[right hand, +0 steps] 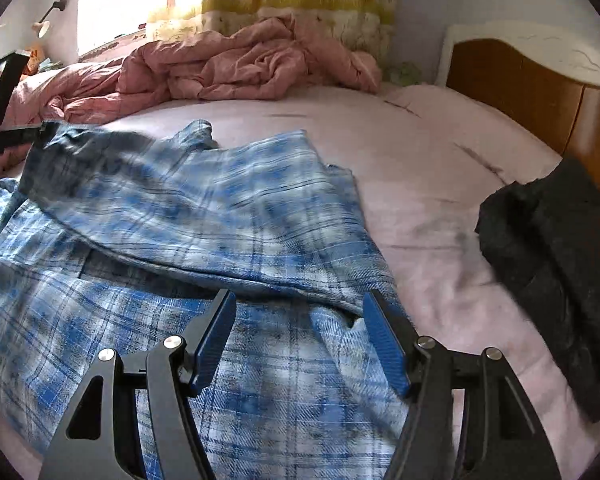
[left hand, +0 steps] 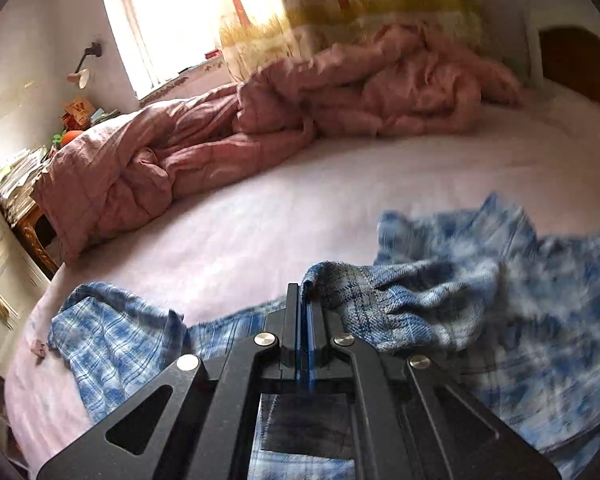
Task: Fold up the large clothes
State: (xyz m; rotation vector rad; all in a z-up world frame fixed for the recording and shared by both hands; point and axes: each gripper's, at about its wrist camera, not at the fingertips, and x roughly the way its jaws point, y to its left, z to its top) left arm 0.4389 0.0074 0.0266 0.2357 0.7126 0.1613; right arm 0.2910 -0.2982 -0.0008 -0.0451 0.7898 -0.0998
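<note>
A blue and white plaid shirt (left hand: pixel 440 292) lies spread on the pink bed sheet (left hand: pixel 280 208). My left gripper (left hand: pixel 302 300) is shut on a fold of the shirt's edge, and the cloth bunches up just right of the jaws. In the right wrist view the same shirt (right hand: pixel 220 208) has one flap lifted and drawn over the rest, with the left gripper (right hand: pixel 32 136) holding its far left corner. My right gripper (right hand: pixel 300 300) hangs open over the shirt's near part, its blue pads (right hand: pixel 216 336) wide apart and touching no cloth.
A crumpled pink duvet (right hand: pixel 228 64) lies along the far side of the bed. A dark garment (right hand: pixel 552 264) rests at the right, next to the wooden headboard (right hand: pixel 520 92). A cluttered side table (left hand: pixel 20 184) stands at the left, under the curtained window (left hand: pixel 172 12).
</note>
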